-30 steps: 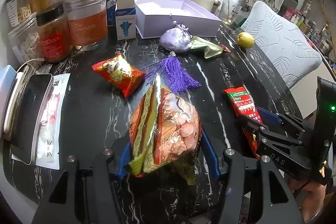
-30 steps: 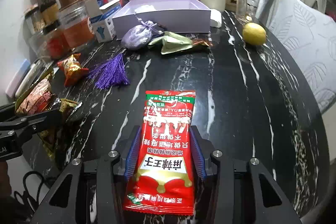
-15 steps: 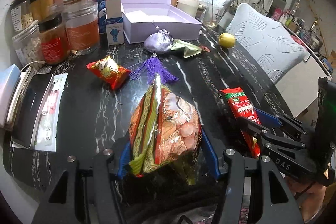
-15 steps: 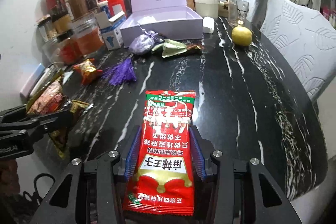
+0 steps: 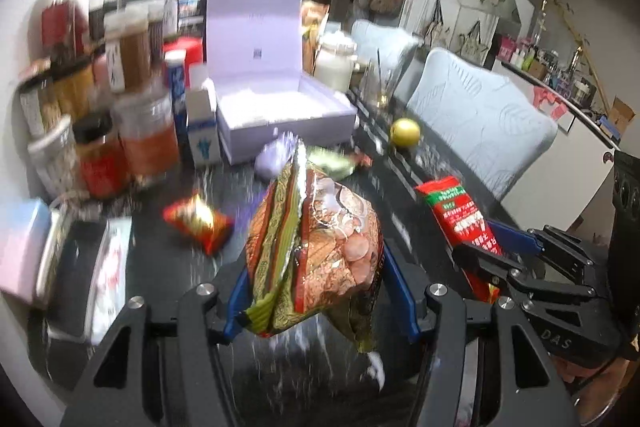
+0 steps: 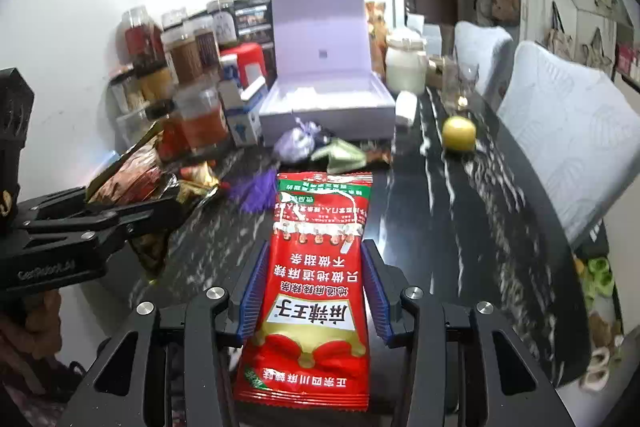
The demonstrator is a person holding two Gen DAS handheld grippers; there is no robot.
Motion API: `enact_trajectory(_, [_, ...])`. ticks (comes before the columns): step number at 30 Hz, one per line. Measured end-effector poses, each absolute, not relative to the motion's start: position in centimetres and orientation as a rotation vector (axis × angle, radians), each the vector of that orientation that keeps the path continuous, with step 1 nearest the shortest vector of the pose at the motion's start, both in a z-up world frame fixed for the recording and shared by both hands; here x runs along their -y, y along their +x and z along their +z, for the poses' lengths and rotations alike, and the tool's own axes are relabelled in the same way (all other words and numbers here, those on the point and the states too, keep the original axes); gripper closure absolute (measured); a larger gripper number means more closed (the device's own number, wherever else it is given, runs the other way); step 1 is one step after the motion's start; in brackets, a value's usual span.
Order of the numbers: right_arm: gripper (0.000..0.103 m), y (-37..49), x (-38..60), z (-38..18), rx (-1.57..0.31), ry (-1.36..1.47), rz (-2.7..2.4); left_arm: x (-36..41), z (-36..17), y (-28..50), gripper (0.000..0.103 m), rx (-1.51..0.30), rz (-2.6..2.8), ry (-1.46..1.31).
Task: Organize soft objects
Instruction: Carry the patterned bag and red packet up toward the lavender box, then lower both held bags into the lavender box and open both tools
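Both loads clear of the black marble table: left gripper clamped on the puffy snack bag, right gripper clamped on the flat red spicy-strip packet, both short of the open lilac box, the likely destination. Main risk: the air-filled bag is pinched only near its lower end, so it may squirm out or sag and knock the jars crowding the box's left side. Lesser risk: the slick packet, held by its edges, slides from the pads when tilted down.
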State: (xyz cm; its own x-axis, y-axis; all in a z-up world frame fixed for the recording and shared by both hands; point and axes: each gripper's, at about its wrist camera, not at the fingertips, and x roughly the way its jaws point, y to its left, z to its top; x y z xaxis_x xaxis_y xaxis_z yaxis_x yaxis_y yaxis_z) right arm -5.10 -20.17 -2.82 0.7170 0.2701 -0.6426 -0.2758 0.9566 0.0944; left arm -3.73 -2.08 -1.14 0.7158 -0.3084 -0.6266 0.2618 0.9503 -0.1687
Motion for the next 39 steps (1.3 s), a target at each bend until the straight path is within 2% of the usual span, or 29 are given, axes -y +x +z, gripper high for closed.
enact_trajectory(9, [0.058, -1.5, 20.9, 1.9, -0.614, -0.019, 0.356, 2.6, 3.5, 0.4, 0.045, -0.584, -0.303, -0.041])
enact_trajectory(21, [0.058, 6.0, 21.4, 5.6, -0.533, -0.045, 0.413, 3.6, 6.4, 8.2, 0.045, -0.519, -0.275, -0.022])
enact_trajectory(39, [0.058, 19.7, 20.0, 6.2, -0.507, -0.074, 0.433, 4.4, 6.2, 21.4, 0.045, -0.51, -0.236, -0.014])
